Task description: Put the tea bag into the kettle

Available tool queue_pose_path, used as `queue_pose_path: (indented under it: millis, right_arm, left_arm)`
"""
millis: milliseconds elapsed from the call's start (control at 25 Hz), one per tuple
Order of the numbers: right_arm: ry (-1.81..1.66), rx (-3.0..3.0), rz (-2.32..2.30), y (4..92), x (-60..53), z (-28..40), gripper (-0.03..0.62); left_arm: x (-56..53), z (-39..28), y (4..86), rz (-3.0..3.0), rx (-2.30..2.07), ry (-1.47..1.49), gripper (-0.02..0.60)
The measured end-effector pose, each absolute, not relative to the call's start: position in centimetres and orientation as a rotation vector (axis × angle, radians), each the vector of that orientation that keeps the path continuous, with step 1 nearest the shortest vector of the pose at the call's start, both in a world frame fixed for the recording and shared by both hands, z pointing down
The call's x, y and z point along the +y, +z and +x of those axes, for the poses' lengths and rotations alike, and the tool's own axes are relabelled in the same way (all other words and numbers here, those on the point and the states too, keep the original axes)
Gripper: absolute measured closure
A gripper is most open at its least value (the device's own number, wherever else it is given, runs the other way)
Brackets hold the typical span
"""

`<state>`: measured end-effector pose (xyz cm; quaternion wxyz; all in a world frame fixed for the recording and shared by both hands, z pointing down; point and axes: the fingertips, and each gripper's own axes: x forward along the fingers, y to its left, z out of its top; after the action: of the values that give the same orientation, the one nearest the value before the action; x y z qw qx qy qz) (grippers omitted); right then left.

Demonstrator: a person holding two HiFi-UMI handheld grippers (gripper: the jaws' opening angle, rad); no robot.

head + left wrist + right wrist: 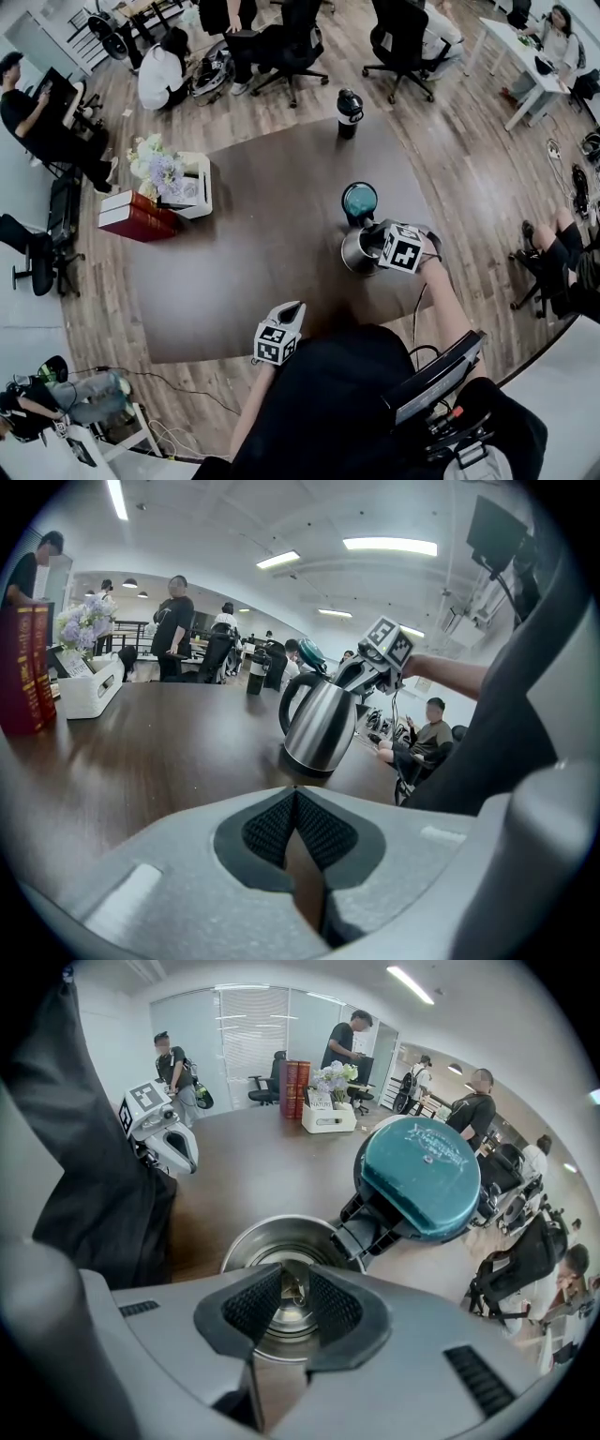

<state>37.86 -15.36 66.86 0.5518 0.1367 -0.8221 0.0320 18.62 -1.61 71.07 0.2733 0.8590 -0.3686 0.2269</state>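
A steel kettle stands on the right of the dark table with its teal lid flipped up. My right gripper points steeply down over the kettle's open mouth. Its jaws stand a little apart. A small pale tea bag shows in the gap, over the shiny kettle bottom; the pads do not press it. Whether it hangs or lies inside, I cannot tell. My left gripper rests near the table's front edge, shut and empty, facing the kettle.
Red books and a white box with flowers stand at the table's left. A black bottle stands at the far edge. People sit on office chairs around the table.
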Motion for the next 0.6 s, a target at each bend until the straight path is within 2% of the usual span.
queue_pose_path:
  millis: [360, 600]
  right_arm:
    - [0.109, -2.026, 0.382, 65.8, -15.5, 37.0, 0.500]
    - [0.124, -2.196, 0.515, 61.5, -16.2, 35.9, 0.500]
  left_arm:
    - [-1.6, 18.0, 71.4, 2.308, -1.007, 0.606, 0.580]
    - [-1.3, 18.4, 71.2, 2.324, -0.997, 0.608, 0.580]
